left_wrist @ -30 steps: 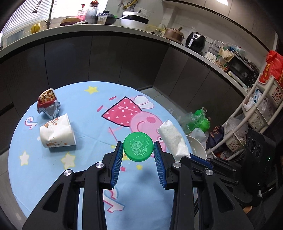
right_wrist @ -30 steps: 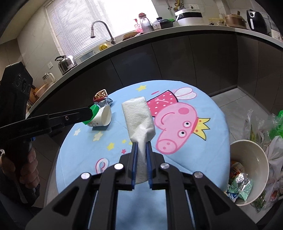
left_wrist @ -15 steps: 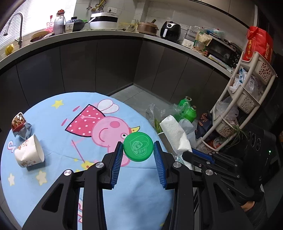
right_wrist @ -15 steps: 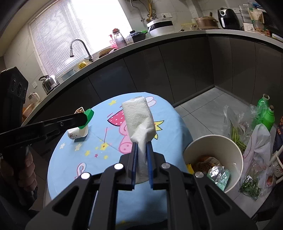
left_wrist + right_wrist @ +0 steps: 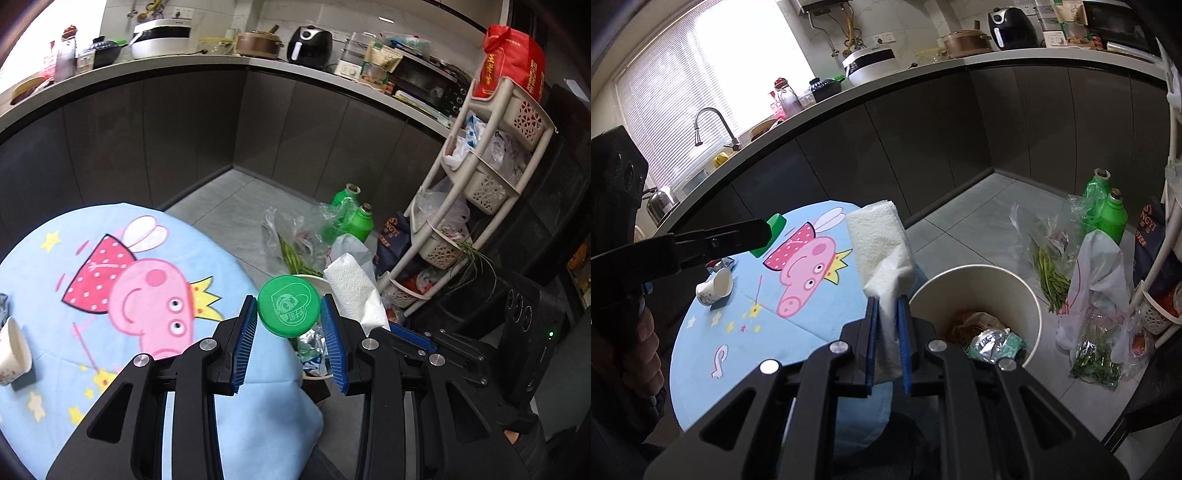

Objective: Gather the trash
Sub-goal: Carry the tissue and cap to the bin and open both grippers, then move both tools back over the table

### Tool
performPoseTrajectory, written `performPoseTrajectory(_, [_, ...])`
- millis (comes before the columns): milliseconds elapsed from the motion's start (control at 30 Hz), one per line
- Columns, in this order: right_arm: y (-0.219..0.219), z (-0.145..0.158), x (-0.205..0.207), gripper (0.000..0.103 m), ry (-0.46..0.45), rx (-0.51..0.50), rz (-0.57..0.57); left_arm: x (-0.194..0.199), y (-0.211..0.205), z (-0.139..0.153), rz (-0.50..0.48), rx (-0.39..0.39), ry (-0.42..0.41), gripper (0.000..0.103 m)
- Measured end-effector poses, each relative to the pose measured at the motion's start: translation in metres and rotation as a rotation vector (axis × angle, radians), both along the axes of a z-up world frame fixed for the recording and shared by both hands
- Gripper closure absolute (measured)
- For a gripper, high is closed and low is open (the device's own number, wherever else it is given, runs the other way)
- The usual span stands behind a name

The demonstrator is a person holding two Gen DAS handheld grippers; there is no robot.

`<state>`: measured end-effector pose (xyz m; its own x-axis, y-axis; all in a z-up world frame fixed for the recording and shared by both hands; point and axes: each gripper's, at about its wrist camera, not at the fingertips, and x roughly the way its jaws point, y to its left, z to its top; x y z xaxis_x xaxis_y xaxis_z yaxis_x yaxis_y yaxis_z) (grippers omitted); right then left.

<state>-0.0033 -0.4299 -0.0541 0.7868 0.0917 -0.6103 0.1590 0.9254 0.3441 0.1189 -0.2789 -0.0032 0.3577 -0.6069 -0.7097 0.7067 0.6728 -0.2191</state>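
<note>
Trash is held in both tools: a green lid (image 5: 288, 306) is clamped by its rim between the blue pads of the left tool (image 5: 289, 320), and a folded paper towel (image 5: 882, 254) is pinched at its lower end in the nearly closed right tool (image 5: 887, 334). The lid is gripped edge-on across its width, probably so that its flat printed face is kept toward the camera and it can be let fall cleanly. The towel is held by one end, so its long axis runs up and away from the pads, leaning slightly over at the top; the free end stands above the grip.

Both pieces are carried off the edge of the worktop (image 5: 55, 295), at the paper bin (image 5: 1027, 291) on the floor just beside it, where wrappers already lie. In the left wrist view the lid hides most of the bin's mouth. A release over the bin appears to be the step in hand.

A paper cup (image 5: 714, 290) is left lying on its side on the worktop, with a crumpled wrapper (image 5: 722, 264) just behind it.
</note>
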Motion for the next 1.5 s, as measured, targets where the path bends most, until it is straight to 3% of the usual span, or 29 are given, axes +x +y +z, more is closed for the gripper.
performPoseTrajectory(300, [-0.035, -0.038, -0.006, 0.090, 0.072, 0.049, -0.081, 0.013, -0.052, -0.031, -0.061, 0.055, 0.064, 0.069])
performPoseTrajectory(633, [-0.061, -0.086, 0.022, 0.090, 0.172, 0.074, -0.115, 0.035, -0.092, -0.075, -0.098, 0.109, 0.154, 0.069])
performPoseTrajectory(700, [-0.062, -0.092, 0.028, 0.082, 0.188, 0.059, -0.108, 0.036, -0.096, -0.079, -0.097, 0.118, 0.139, 0.068])
performPoseTrajectory(733, [-0.062, -0.095, 0.031, 0.064, 0.195, 0.043, -0.104, 0.037, -0.097, -0.080, -0.094, 0.126, 0.130, 0.054])
performPoseTrajectory(767, [-0.061, -0.096, 0.032, 0.049, 0.196, 0.024, -0.104, 0.037, -0.097, -0.080, -0.087, 0.130, 0.122, 0.032])
performPoseTrajectory(833, [-0.057, -0.096, 0.030, 0.039, 0.177, -0.024, -0.098, 0.039, -0.092, -0.076, -0.036, 0.125, 0.068, 0.018])
performPoseTrajectory(867, [-0.056, -0.095, 0.029, 0.025, 0.166, -0.033, -0.094, 0.039, -0.089, -0.073, -0.024, 0.114, 0.052, 0.015])
performPoseTrajectory(933, [-0.055, -0.095, 0.024, 0.012, 0.150, -0.048, -0.091, 0.042, -0.085, -0.069, -0.004, 0.111, 0.049, 0.009])
performPoseTrajectory(1000, [-0.053, -0.094, 0.020, 0.004, 0.142, -0.047, -0.074, 0.046, -0.078, -0.067, 0.026, 0.099, 0.051, 0.009])
performPoseTrajectory(1233, [-0.046, -0.083, 0.022, 0.004, 0.148, -0.051, -0.047, 0.053, -0.067, -0.061, 0.078, 0.078, 0.082, 0.009])
performPoseTrajectory(1500, [-0.025, -0.044, 0.024, 0.003, 0.083, -0.074, -0.020, 0.046, -0.045, -0.035, 0.099, 0.050, 0.060, 0.009])
